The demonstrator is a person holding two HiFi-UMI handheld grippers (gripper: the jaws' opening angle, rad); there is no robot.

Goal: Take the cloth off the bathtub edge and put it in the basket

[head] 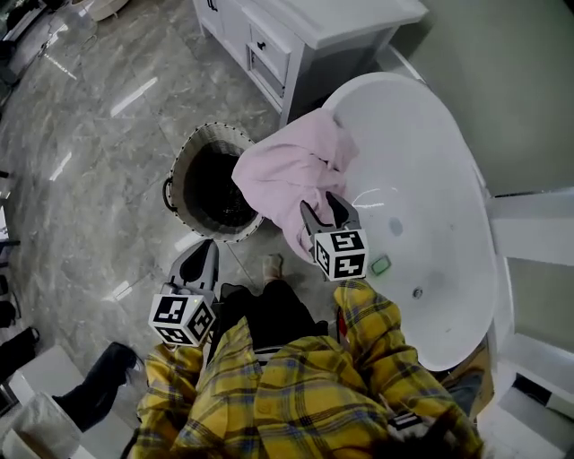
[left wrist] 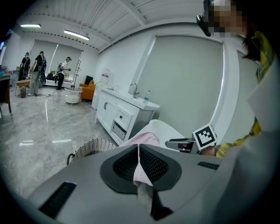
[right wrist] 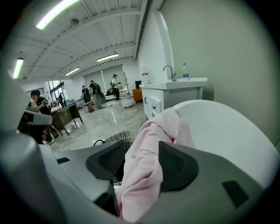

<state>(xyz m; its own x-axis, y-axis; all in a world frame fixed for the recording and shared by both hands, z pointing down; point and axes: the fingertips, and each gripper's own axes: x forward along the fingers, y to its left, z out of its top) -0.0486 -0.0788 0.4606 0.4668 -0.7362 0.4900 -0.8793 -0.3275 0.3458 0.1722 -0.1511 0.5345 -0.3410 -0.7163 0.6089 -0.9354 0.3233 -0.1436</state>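
Cloth (head: 287, 175) hangs over the bathtub (head: 421, 152) rim, long axis running down its outer side, with the basket (head: 182, 179) just beside. Right gripper (head: 321, 208) is nearer: its jaws stand apart astride the lower folds, not clamped. Left gripper (head: 203, 251) is closed, empty, clear of the bathtub.

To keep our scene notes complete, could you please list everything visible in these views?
Bathtub: one, white, right.
Cloth: one, pink, draped over the bathtub edge.
Basket: one, woven, on floor left of bathtub.
Cabinet: one, white, beyond the bathtub.
Small item: one, green, inside the bathtub.
Bystanders: several, dark clothes, far off.
Shirt: one, yellow plaid, on the person.
Left gripper: one, grey, shut, near the basket.
Right gripper: one, grey, jaws apart around the cloth.
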